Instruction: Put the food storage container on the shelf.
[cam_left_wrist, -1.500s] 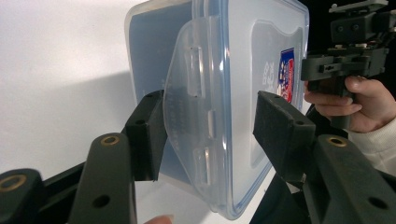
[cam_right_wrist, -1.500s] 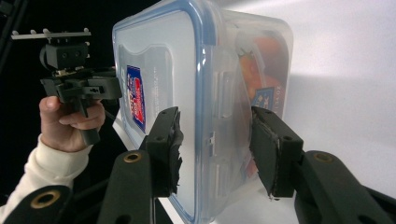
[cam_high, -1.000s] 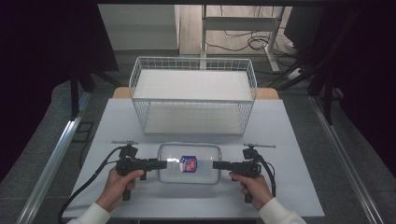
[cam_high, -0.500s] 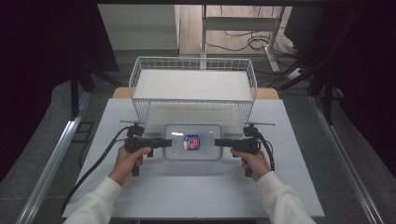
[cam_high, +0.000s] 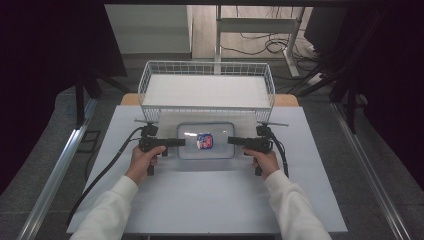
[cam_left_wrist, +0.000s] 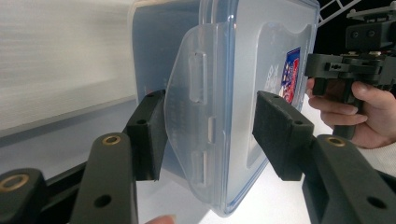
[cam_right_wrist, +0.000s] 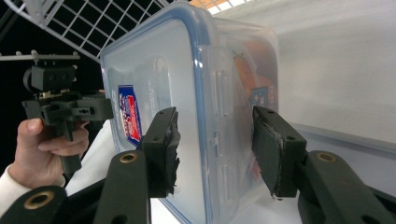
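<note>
— Where is the clear rectangular plastic container with the blue-rimmed lid (cam_high: 205, 140)?

— On the pale counter (cam_high: 210, 195), just in front of the white wire basket (cam_high: 207, 90), between your two tools.

— How do they stand?

— Your left hand-held gripper (cam_left_wrist: 208, 135) is spread around the left lid flap; your right hand-held gripper (cam_right_wrist: 215, 144) is spread around the right one. Neither is pinching yet.

— How will it handle?

— Probably light and stiff, but smooth and slippery. Grip the latches squarely and lift both ends level.
</note>
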